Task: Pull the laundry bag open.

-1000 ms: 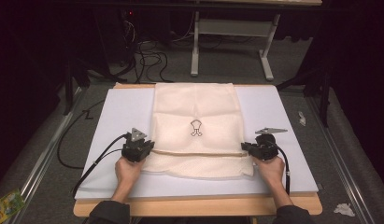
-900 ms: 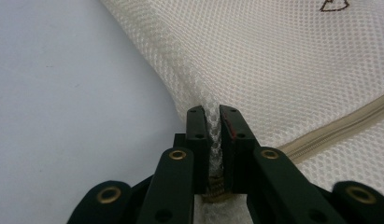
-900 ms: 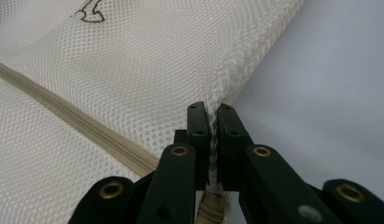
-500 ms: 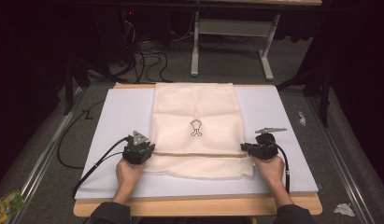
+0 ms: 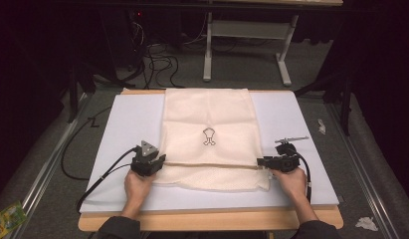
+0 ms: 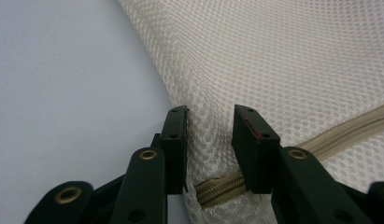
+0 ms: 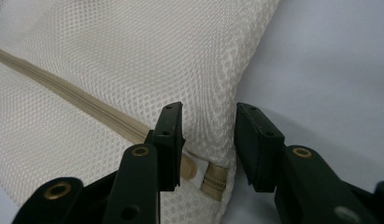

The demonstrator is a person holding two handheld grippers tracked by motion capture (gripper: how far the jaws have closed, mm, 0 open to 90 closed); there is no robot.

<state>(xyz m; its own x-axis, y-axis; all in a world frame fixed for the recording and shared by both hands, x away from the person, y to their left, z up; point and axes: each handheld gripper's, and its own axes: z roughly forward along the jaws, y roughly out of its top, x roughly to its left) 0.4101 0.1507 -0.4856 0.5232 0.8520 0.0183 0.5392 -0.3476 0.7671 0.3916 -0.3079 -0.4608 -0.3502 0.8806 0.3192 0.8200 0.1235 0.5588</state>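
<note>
A cream mesh bag with a small printed logo lies flat on the white board. A tan zipper crosses it near the front. My left gripper sits at the bag's left edge by the zipper's end. Its jaws have just been opening and stand apart, with a bulge of mesh loose between them. My right gripper is at the right edge. Its jaws have just been opening too, and a mesh fold above the zipper end lies between them unpressed.
The board rests on a wooden table whose front edge runs along the bottom. Cables and a metal stand are on the floor beyond. A green packet and crumpled paper lie on the floor at the sides.
Both grippers have loosened their hold on the bag's side edges. The hands have stayed almost where they were, and the bag lies as before.
</note>
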